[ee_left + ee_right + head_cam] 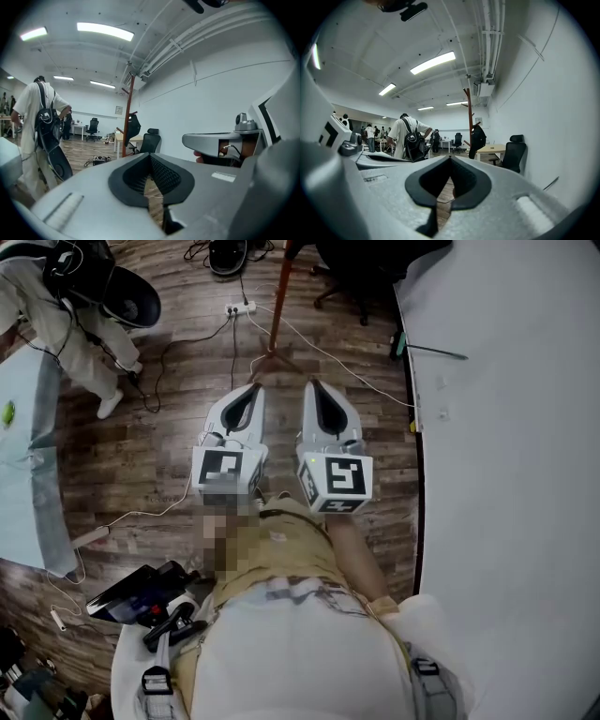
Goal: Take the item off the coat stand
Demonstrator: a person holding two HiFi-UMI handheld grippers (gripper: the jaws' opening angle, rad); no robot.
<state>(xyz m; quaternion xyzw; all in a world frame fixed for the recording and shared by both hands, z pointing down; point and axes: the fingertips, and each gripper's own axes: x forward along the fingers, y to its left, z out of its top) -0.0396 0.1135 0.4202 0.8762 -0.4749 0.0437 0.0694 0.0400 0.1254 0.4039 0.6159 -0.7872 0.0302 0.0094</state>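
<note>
Your two grippers sit side by side. The left gripper (251, 390) and the right gripper (315, 388) are both closed tight, with nothing in them. One coat stand (279, 296) stands ahead, well apart from you. Open wood floor (141, 456) lies between you and it. One black item (478, 137) hangs partway up the stand. The white wall (506, 427) runs close along your right. White cables (319, 351) cross the floor. One person (56, 324) stands off to your left.

Head looks down; gripper views share coat stand (469, 117).
</note>
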